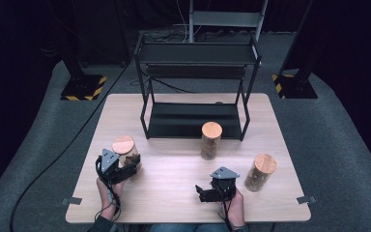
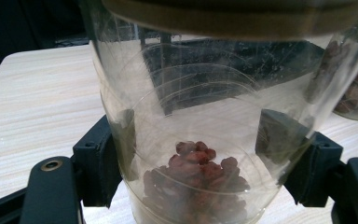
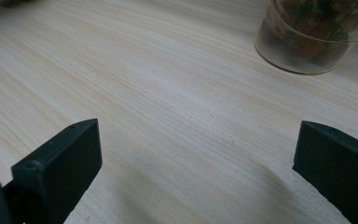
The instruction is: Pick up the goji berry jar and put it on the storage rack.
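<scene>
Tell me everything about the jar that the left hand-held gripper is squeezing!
The jar is a clear, see-through cylinder, glass or plastic by its look, with a round wooden lid on top. Reddish-brown pieces lie piled at its bottom; the rest looks empty. It sits near the table's front left corner and leans in the high view. The left hand-held gripper is clamped on its lower part, one black pad on each side.

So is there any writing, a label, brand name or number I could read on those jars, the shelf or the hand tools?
No readable text anywhere.
The held jar, clamped in the left gripper, is plain clear glass with no label.
The other two jars show no labels.
The black shelf and the right gripper bear no legible marking.
The yellow-black hazard stripes on the stand feet are a pattern, not words.
</scene>
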### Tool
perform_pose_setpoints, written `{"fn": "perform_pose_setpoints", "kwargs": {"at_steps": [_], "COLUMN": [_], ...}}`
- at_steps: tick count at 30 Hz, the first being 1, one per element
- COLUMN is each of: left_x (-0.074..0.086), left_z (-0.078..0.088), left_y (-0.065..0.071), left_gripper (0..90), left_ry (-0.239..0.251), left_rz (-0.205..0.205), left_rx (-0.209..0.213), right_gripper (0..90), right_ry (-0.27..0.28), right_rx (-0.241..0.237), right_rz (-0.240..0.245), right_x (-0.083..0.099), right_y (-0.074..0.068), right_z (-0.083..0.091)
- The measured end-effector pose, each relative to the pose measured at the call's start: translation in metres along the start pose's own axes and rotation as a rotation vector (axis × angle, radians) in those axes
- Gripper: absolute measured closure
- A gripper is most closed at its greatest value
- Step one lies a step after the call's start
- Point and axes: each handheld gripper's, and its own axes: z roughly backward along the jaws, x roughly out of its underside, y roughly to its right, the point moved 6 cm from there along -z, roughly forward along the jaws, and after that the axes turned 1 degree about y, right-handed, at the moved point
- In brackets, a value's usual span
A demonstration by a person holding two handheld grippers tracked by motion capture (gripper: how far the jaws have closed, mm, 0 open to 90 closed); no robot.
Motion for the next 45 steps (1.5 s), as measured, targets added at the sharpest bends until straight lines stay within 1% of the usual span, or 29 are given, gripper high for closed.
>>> {"fn": "perform_pose_setpoints", "kwargs": {"at_steps": [12, 23, 28, 33, 45], "left_x": [-0.006, -0.009, -0.009, -0.009, -0.016], "left_z": [-0.007, -0.01, -0.013, -0.015, -0.02], "left_y": [0.01, 0.013, 0.015, 0.016, 0.018], "left_gripper": [24.5, 24.5, 24.5, 24.5, 24.6], "left_ry": [-0.006, -0.008, -0.008, -0.012, -0.006], "left_rz": [-0.025, -0.032, -0.035, -0.039, -0.047], "left_rx": [0.02, 0.029, 0.045, 0.05, 0.063], "right_gripper": [0.2, 0.4, 0.5, 0.5, 0.5], "right_ry": [0.001, 0.0, 0.001, 0.002, 0.002], "right_rx": [-0.002, -0.002, -0.002, -0.002, -0.003], "right_rz": [0.001, 0.0, 0.0, 0.0, 0.001], "right_x": [0.0, 0.0, 0.0, 0.0, 0.0], "right_y": [0.0, 0.0, 0.0, 0.0, 0.0], "right_z": [0.0, 0.0, 0.0, 0.0, 0.0]}}
